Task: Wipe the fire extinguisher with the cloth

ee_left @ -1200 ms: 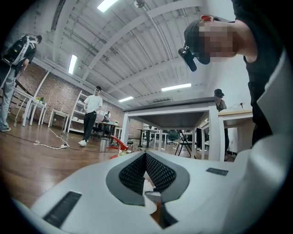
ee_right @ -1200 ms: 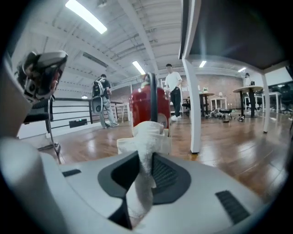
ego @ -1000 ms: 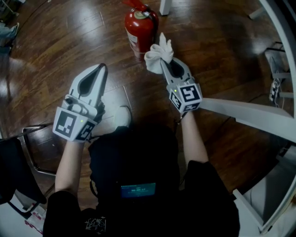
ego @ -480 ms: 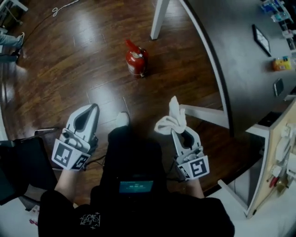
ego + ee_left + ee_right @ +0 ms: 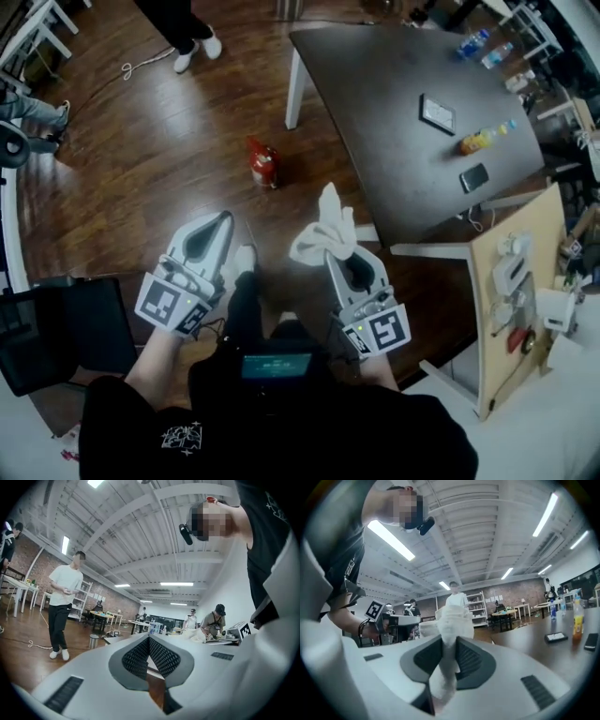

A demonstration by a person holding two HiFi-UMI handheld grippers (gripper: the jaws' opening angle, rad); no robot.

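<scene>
A small red fire extinguisher (image 5: pixel 262 162) stands upright on the wooden floor, well ahead of both grippers and beside the table leg. My right gripper (image 5: pixel 330 251) is shut on a white cloth (image 5: pixel 323 233), which bunches up above its jaws; in the right gripper view the cloth (image 5: pixel 451 634) runs down between the closed jaws. My left gripper (image 5: pixel 225 217) is shut with nothing in it; the left gripper view shows its jaws (image 5: pixel 149 640) meeting at the tip. Both grippers are held up near my body, far above the extinguisher.
A dark table (image 5: pixel 375 103) with white legs stands to the right, carrying bottles, a phone and a tablet. A black chair (image 5: pixel 56 333) sits at lower left. A person's legs (image 5: pixel 187 33) stand at the top. A wooden board (image 5: pixel 516 281) with fittings is at right.
The view has risen far from the extinguisher, which now looks small and distant. Both grippers have drawn back toward my body, the right still shut on the cloth.
</scene>
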